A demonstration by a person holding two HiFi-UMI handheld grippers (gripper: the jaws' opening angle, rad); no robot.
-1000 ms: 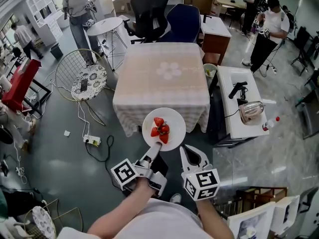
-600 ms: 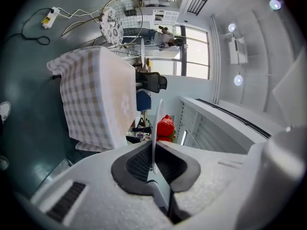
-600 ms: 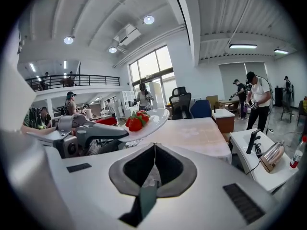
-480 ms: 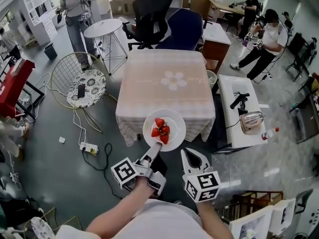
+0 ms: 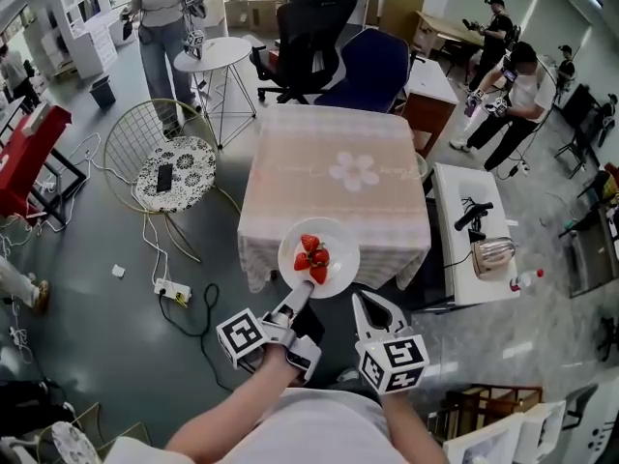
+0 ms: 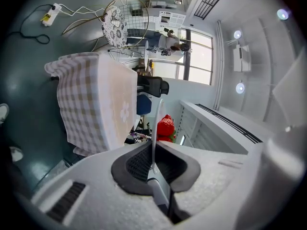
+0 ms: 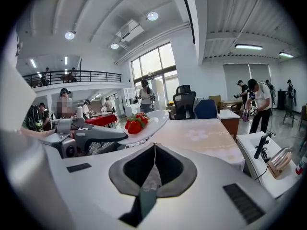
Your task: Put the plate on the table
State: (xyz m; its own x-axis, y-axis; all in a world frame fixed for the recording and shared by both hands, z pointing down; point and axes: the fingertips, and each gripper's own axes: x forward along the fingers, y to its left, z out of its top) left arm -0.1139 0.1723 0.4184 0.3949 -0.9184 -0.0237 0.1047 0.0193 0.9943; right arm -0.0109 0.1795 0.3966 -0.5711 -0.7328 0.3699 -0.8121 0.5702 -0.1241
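Observation:
A white plate (image 5: 319,257) with several strawberries (image 5: 311,257) hangs in the air at the near edge of the checked-cloth table (image 5: 334,177). My left gripper (image 5: 296,298) is shut on the plate's near rim. In the left gripper view that rim shows edge-on as a thin white line (image 6: 154,128) between the pads, with the strawberries (image 6: 166,127) beyond it. My right gripper (image 5: 364,303) is shut and empty, just right of the plate. In the right gripper view the plate (image 7: 152,123) is up left, and the table (image 7: 201,135) lies ahead.
A wire chair with a patterned cushion (image 5: 169,162) and a power strip with its cable (image 5: 172,290) are left of the table. A white side table with a toaster (image 5: 479,245) stands to the right. Office chairs (image 5: 319,37) and several people are behind.
Both grippers and the plate have moved forward toward the table, which now sits closer and larger in view. The left grip on the plate's rim is unchanged.

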